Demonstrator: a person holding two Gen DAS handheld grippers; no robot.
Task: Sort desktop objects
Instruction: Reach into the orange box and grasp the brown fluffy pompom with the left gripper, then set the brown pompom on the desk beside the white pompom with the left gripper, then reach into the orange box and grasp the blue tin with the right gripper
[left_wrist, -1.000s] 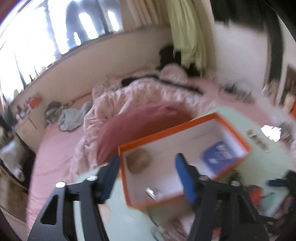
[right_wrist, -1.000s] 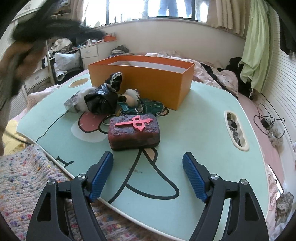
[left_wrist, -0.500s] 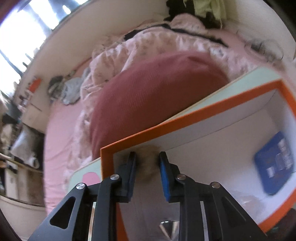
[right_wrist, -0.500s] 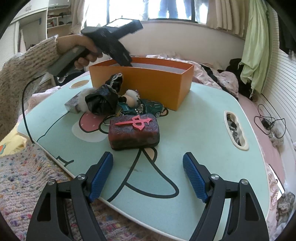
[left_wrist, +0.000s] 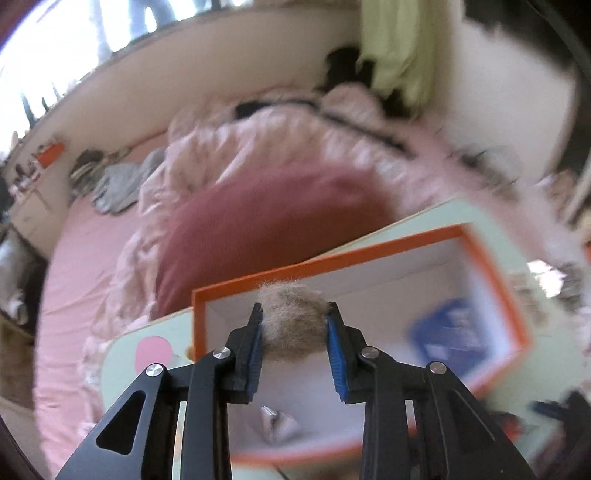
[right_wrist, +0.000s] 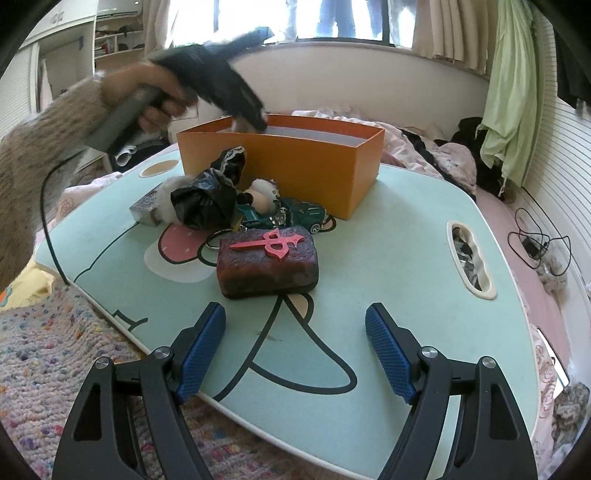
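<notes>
Fur ball (left_wrist: 295, 321) sits between the left tongs (left_wrist: 294, 334), pads touching it, jaws opening, over the near-left corner of one orange box (right_wrist: 295, 162). Box holds 1 blue card (left_wrist: 448, 338), print blurred. Right tongs (right_wrist: 295, 350) wide, empty, above mint table (right_wrist: 388, 258) w/ cartoon print. On it: 1 dark red case (right_wrist: 267, 262) w/ pink emblem, 1 green toy car (right_wrist: 295, 216), 1 black bag (right_wrist: 205, 201). Bedroom, pink bed (left_wrist: 92, 240) behind.

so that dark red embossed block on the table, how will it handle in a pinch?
The dark red block looks rigid and boxy, so probably no sag or rolling. It lies flat, unlikely to tip. The embossed surface should help against slipping; weight unclear.
</notes>
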